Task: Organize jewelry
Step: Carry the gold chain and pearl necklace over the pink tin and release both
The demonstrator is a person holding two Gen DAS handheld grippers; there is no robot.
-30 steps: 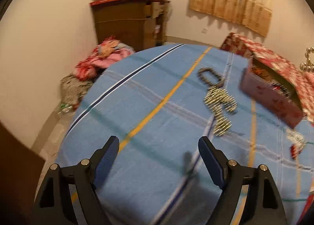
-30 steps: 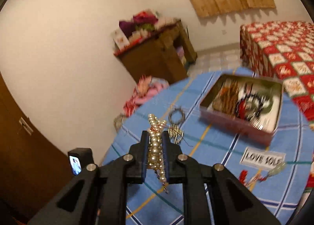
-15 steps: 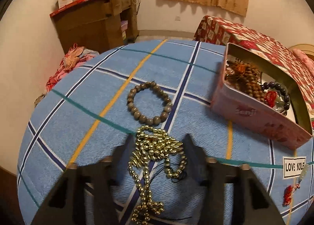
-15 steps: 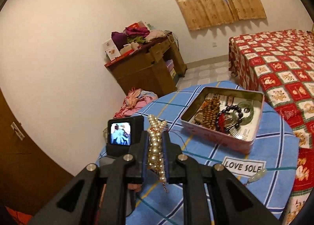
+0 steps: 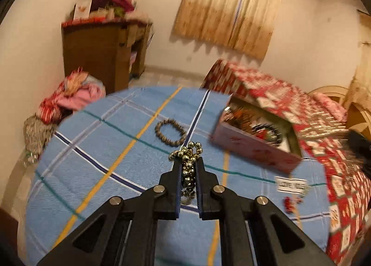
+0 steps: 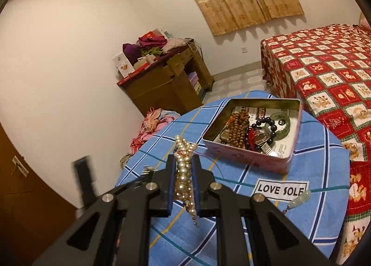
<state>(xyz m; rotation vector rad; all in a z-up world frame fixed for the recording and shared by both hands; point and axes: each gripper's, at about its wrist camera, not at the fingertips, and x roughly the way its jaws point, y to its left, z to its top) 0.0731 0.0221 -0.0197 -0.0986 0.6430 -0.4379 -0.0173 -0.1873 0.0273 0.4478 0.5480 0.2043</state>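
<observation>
Left wrist view: the left tongs (image 5: pixel 188 168) were clamped on a gold bead necklace (image 5: pixel 188 161), lifted clear of the bench (image 5: pixel 92 150). A brown bead bracelet (image 5: pixel 171 132) lay flat on the cloth just ahead of the tips. The pink tin (image 5: pixel 252 147) sat ahead and to the right, open, with beads already inside. A small red trinket (image 5: pixel 291 202) lay to the right near a white label (image 5: pixel 292 185). This view was blurred; the label text and the tin's contents could not be read here.

Right wrist view: the right tongs (image 6: pixel 184 173) were clamped on a pearl necklace (image 6: pixel 184 168), its tail hanging below the tips. The tin (image 6: pixel 255 158) was ahead and right, holding wooden beads, a dark bead bracelet, a green bangle and a watch. A pale green pendant (image 6: pixel 299 198) lay right of the tongs, beside the label (image 6: pixel 280 188).

Judgement: task partly done. Several pieces are stored; both held necklaces, the bracelet, pendant and trinket remain. The bench surface below both tongs was hidden.
</observation>
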